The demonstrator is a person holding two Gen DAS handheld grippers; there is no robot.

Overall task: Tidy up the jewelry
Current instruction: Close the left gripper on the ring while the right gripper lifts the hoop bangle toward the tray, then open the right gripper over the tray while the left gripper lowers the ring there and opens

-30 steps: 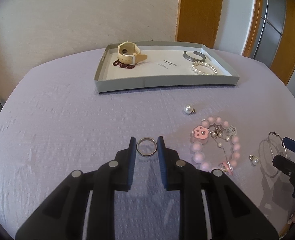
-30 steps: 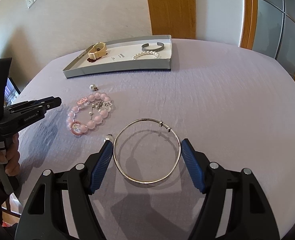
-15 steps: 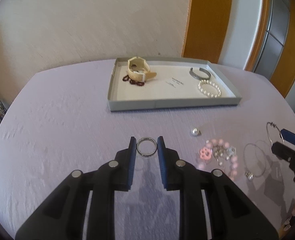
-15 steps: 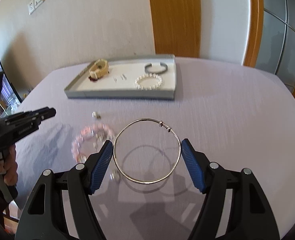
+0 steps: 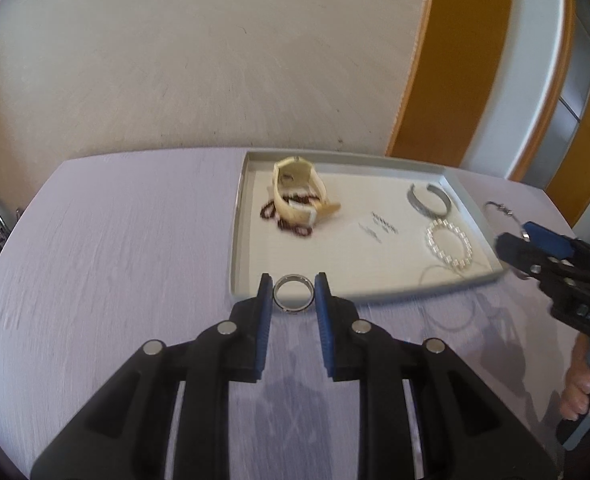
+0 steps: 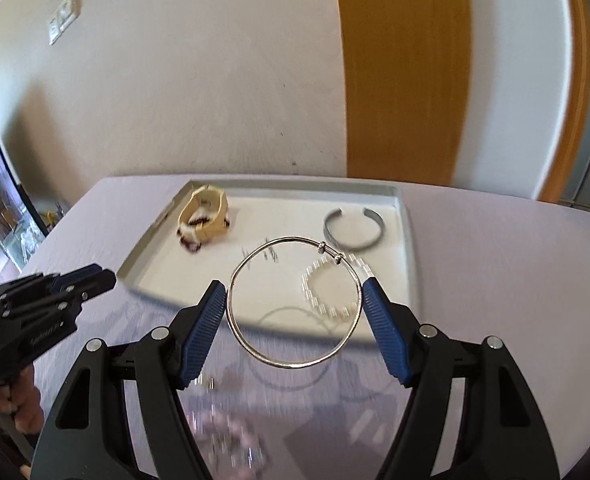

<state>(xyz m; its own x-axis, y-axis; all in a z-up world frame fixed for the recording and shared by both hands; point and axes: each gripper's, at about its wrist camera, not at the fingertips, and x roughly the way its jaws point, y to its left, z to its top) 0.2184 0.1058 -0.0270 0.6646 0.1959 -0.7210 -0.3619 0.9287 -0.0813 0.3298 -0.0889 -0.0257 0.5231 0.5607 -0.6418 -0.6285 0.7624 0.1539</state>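
A silver ring [image 5: 293,294] sits pinched between the left tongs [image 5: 293,296], nearly closed around it, its opening facing the camera, just at the near rim of the grey tray [image 5: 237,240] at centre frame. In the right view, the right tongs [image 6: 293,300], spread wide, clasp a thin silver bangle [image 6: 295,302], its hoop face-on and clasp beads uppermost, over the tray's near edge. Both pieces appear aloft, and the tray lies directly ahead of each tool, the bangle seemingly further in.
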